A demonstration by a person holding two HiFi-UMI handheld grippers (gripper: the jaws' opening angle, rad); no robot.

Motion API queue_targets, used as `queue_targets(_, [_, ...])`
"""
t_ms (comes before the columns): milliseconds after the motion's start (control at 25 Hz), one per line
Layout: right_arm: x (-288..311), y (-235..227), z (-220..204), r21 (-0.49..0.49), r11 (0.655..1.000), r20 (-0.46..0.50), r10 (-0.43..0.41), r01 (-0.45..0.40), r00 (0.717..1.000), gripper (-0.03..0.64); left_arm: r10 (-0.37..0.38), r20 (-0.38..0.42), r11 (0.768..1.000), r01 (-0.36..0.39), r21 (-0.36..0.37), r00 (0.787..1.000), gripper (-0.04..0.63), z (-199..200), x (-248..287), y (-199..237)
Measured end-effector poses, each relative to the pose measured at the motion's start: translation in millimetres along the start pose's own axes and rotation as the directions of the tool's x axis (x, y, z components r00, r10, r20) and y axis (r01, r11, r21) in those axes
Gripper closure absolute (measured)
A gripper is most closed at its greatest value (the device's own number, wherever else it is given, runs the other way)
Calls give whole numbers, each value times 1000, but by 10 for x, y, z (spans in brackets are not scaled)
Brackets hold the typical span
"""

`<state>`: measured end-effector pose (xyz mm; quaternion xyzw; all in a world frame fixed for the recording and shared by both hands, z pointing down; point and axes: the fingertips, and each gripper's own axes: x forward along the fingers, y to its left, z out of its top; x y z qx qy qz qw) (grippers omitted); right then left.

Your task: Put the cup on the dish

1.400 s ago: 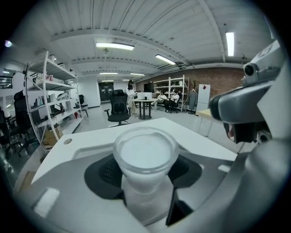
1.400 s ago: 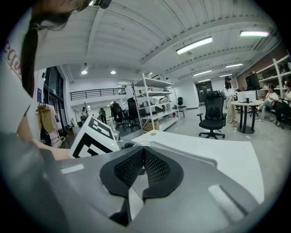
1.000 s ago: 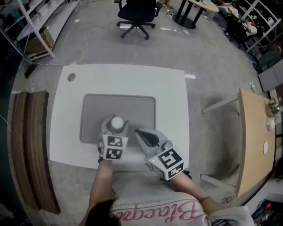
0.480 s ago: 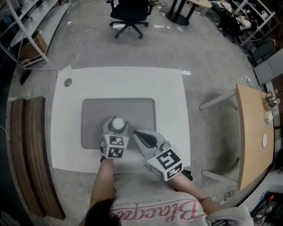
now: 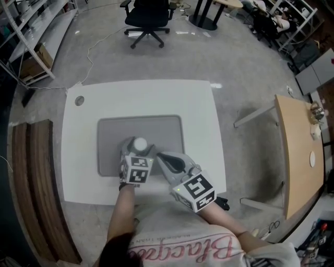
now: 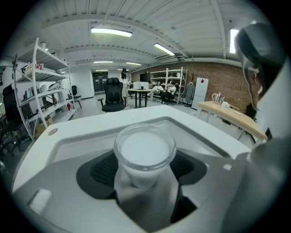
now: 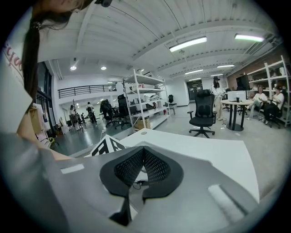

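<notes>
A small clear cup (image 6: 144,152) with a white inside stands upright on the grey rectangular dish (image 5: 162,130), near its front edge. My left gripper (image 6: 144,172) straddles the cup (image 5: 139,144). Its jaws are opening, and its dark pads (image 6: 102,169) stand on either side of the cup's base with a slight gap. My right gripper (image 7: 143,154) is shut with nothing in it. In the head view it lies just right of the left gripper (image 5: 136,151), with the tip of the right gripper (image 5: 160,155) at the dish's front right.
The dish lies on a white table (image 5: 201,114) with a round hole (image 5: 79,100) at its far left corner. A black office chair (image 5: 147,15) stands beyond the table. Dark wooden boards (image 5: 31,182) run along the left, and a wooden tabletop (image 5: 295,151) stands at the right.
The grippers and the cup stay in the same spot on the dish. Only the head view has shifted a little.
</notes>
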<state>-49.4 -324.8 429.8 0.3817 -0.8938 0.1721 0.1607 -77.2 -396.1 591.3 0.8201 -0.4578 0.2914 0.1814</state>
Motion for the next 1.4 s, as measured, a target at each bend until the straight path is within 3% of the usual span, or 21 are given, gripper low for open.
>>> queue_targets(240, [-54,26,21,-43,999,12,-8,8,1000,615,21,43,1000,-21,6,999,253,229,-414,7])
queue_targets(400, [-24,92,26,-66,998,9,4,-3,1000,617,41,95,999,-44,28,995,307,387,-759,17])
queue_targets(480, [-24,131,73,-77,997,21,6,-5,1000,617,60,145,998,-64,19,988,354,496,-938,30])
queue_targets(640, [-67,183,91,-89,996,41,8,-5,999,617,92,202,996,-92,-13,975,379,609,-1244,13])
queue_targets(800, [-117,238,99,-91,996,69,16,-9,997,617,108,255,994,-107,-16,961,551,691,-1477,-45])
queue_targets(880, [-132,266,124,-96,995,88,16,-7,996,617,114,265,993,-119,4,957,597,703,-1541,-83])
queue_targets(1120, [-134,414,190,-116,993,118,37,-23,992,617,116,265,990,-132,42,957,597,675,-1687,-156])
queue_targets(1400, [-155,461,219,-131,991,135,38,-20,990,617,129,269,991,-135,2,954,598,682,-1767,-131])
